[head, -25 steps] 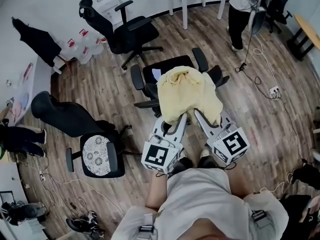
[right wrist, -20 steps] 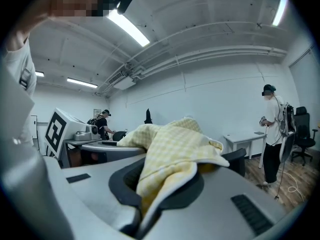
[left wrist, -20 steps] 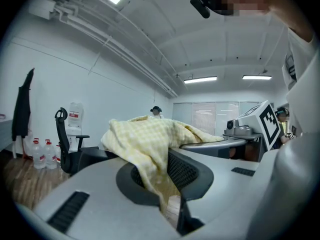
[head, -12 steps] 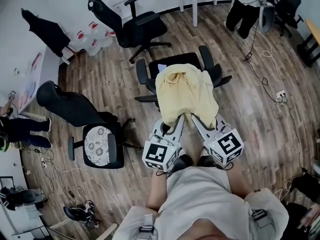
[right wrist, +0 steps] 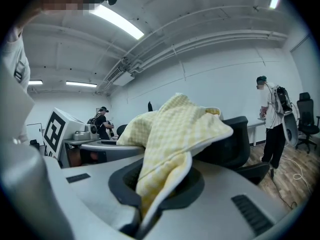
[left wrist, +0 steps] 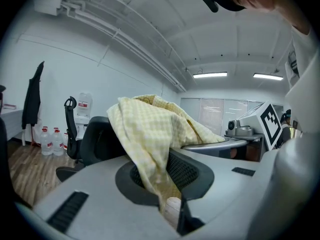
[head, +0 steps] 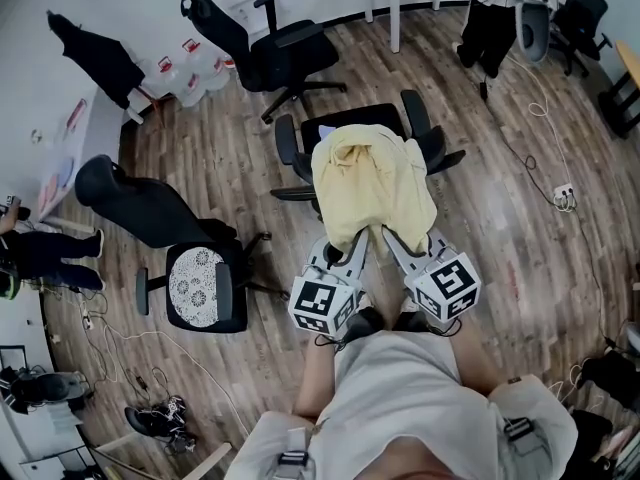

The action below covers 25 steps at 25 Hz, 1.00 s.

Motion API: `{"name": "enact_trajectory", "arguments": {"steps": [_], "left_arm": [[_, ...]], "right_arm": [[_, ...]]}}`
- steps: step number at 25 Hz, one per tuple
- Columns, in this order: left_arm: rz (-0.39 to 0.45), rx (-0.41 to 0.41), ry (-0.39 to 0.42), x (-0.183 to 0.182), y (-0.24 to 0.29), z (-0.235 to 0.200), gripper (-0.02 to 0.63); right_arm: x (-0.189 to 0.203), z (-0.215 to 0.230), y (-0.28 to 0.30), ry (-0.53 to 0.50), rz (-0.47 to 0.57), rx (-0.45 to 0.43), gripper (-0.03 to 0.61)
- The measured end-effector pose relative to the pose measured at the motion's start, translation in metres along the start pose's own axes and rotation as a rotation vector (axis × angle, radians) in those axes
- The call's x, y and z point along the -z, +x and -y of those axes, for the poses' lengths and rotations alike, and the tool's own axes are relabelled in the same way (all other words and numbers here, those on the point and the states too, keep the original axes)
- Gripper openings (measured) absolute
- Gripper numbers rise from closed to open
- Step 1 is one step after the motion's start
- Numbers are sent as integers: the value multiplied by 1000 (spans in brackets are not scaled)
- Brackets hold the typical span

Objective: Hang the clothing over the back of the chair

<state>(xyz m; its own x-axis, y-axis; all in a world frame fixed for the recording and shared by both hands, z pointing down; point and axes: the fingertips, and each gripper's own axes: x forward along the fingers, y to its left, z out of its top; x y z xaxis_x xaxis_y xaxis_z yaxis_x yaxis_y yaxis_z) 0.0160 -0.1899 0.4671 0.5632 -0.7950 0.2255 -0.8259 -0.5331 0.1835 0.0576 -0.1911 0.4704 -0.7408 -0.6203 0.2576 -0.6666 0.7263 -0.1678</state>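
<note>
The pale yellow checked cloth garment (head: 370, 188) lay draped over the back of the black swivel office chair (head: 345, 126), bunched highest at the top of the backrest. Its long axis ran from the chair's seat side toward the person, with the lower edge pointing their way. The left tongs (head: 356, 243) and the right tongs (head: 392, 240) sat side by side at that near edge. Each was almost closed, pinching a fold of the fabric.
</note>
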Motion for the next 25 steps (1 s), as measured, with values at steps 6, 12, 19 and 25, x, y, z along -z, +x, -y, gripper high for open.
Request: {"name": "enact_trajectory", "arguments": {"steps": [6, 12, 19, 25], "left_arm": [[-5, -6, -15, 12, 6, -2, 63], [-19, -20, -13, 21, 16, -8, 63], [-31, -33, -24, 29, 25, -17, 66], [-35, -44, 0, 34, 31, -23, 79]], "right_arm": [[12, 8, 3, 12, -8, 20, 37], [23, 18, 13, 45, -14, 36, 38], [32, 27, 25, 61, -17, 50, 43], [36, 35, 33, 36, -19, 66, 51]]}}
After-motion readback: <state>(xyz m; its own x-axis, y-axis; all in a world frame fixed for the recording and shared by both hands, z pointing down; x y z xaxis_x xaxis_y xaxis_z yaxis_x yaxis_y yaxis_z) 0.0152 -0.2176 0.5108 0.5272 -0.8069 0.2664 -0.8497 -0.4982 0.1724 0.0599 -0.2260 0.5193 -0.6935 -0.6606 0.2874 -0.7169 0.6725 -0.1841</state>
